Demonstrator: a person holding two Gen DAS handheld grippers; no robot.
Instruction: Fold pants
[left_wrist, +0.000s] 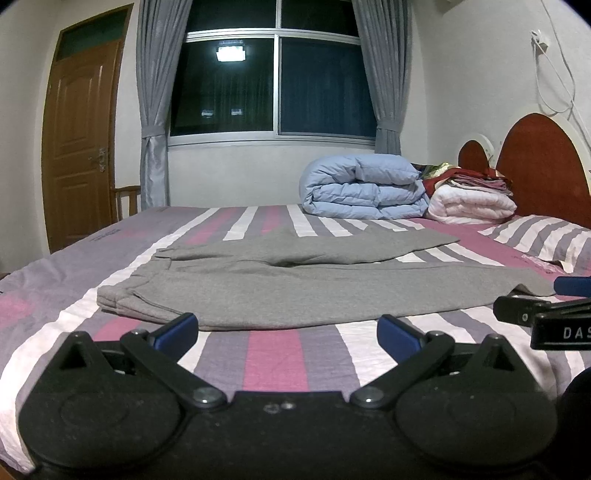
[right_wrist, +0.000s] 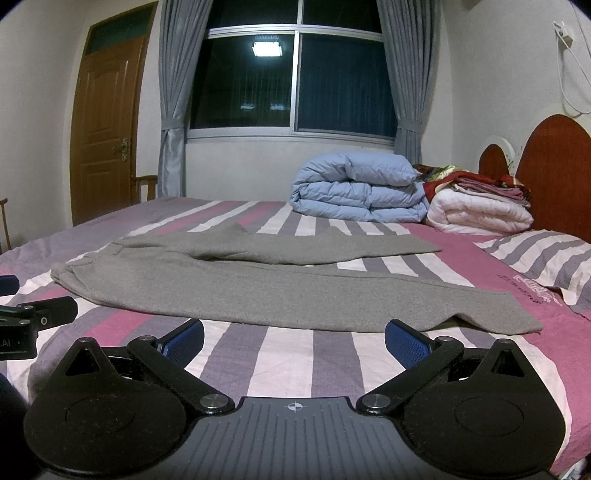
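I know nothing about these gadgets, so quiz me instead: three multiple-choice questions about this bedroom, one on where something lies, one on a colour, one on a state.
1. Where do the pants lie?
A. on the striped bed
B. on a chair
C. on the floor

2. What colour is the folded quilt near the headboard?
A. green
B. light blue
C. black

3. How do the right gripper and left gripper stand?
A. both shut on the pants
B. one shut
C. both open, holding nothing

Answers:
1 A, the pants are spread flat over the striped sheet.
2 B, its padding is pale blue.
3 C, each wrist view shows the fingers wide apart, short of the cloth.
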